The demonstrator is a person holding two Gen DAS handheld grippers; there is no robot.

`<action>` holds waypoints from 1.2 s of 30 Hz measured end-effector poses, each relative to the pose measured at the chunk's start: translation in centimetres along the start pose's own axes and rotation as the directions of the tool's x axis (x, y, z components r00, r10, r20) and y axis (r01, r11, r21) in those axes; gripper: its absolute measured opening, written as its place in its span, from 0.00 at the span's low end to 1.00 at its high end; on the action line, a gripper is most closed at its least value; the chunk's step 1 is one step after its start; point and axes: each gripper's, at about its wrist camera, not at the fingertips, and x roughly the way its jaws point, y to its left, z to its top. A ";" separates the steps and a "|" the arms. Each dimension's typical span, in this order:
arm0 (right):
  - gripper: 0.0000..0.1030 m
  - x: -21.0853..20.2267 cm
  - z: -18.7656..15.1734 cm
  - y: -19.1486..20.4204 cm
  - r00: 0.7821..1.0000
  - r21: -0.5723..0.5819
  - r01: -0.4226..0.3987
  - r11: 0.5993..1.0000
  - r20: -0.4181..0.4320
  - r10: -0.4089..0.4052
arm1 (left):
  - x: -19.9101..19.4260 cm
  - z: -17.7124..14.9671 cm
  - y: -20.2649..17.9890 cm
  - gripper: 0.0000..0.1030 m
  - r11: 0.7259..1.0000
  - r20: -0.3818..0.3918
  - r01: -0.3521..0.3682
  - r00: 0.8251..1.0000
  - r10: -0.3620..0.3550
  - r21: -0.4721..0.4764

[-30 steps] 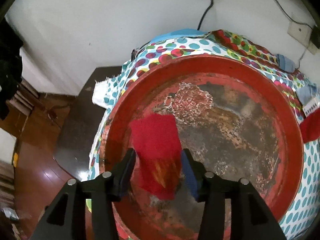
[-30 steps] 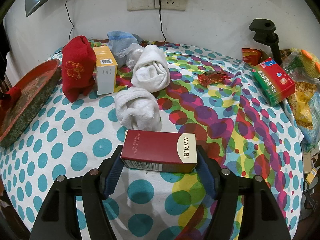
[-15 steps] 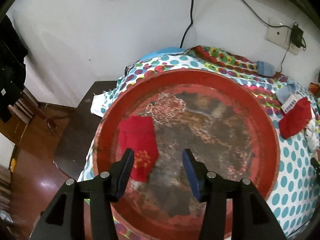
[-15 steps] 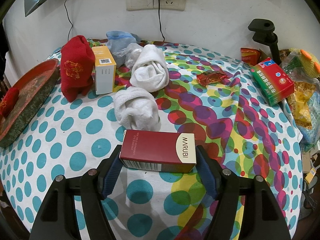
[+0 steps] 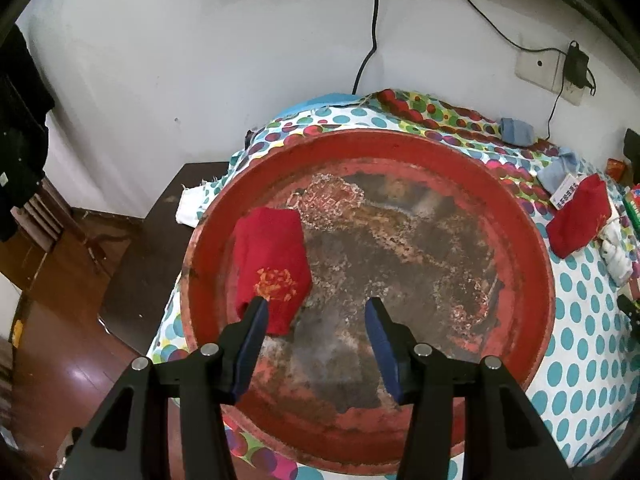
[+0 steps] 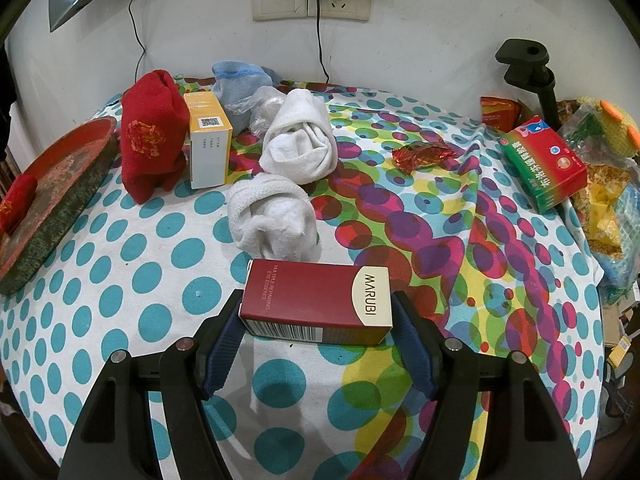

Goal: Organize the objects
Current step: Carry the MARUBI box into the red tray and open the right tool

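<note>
Over the red tray (image 5: pixel 532 248) the left gripper (image 5: pixel 314 312) gapes empty, one red sock (image 5: pixel 272 256) inside; the right gripper (image 6: pixel 316 320) clamps the Marubi box (image 6: pixel 316 300) endwise, which could pivot loose when lifted.

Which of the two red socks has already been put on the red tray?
The smaller red sock, lying flat on the tray. The other red sock stands on the dotted cloth beside a yellow box.

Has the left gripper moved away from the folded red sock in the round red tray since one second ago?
Yes. The left gripper moved right across the round red tray; the folded red sock is no longer between its jaws.
</note>
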 end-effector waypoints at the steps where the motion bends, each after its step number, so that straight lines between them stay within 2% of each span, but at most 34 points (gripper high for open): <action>1: 0.65 0.0 0.0 0.0 1.000 -0.004 0.007 1.000 0.002 -0.007 | -0.1 0.0 0.1 0.50 1.000 0.008 0.002 1.000 -0.002 -0.003; 3: 0.64 -0.1 0.0 0.1 1.000 0.008 0.023 1.000 0.002 -0.023 | -0.2 0.0 0.3 0.50 1.000 0.015 -0.012 1.000 0.012 -0.001; 5: 0.58 -0.1 0.2 0.3 1.000 0.028 0.026 0.999 -0.004 -0.026 | -0.1 -0.1 0.5 0.50 1.000 0.015 -0.017 1.000 0.017 0.000; 10: 0.58 -0.4 0.4 1.3 0.997 0.033 0.068 0.997 -0.029 -0.067 | 0.2 -0.3 1.1 0.50 1.000 0.011 0.008 1.000 -0.008 -0.022; 17: 0.58 -2.0 0.6 2.3 0.997 0.048 0.077 0.996 -0.017 -0.076 | 0.6 -0.4 1.5 0.50 1.000 0.002 0.009 1.000 -0.009 -0.030; 27: 0.58 -5.2 2.5 6.1 0.999 0.012 0.001 1.000 0.039 -0.001 | 0.1 -0.4 2.4 0.50 0.999 0.024 -0.004 1.000 0.006 -0.053; 36: 0.58 -6.1 4.8 13.9 0.988 -0.098 -0.134 0.986 0.061 0.141 | 0.2 -0.4 3.4 0.50 0.997 0.023 -0.011 1.000 0.012 -0.072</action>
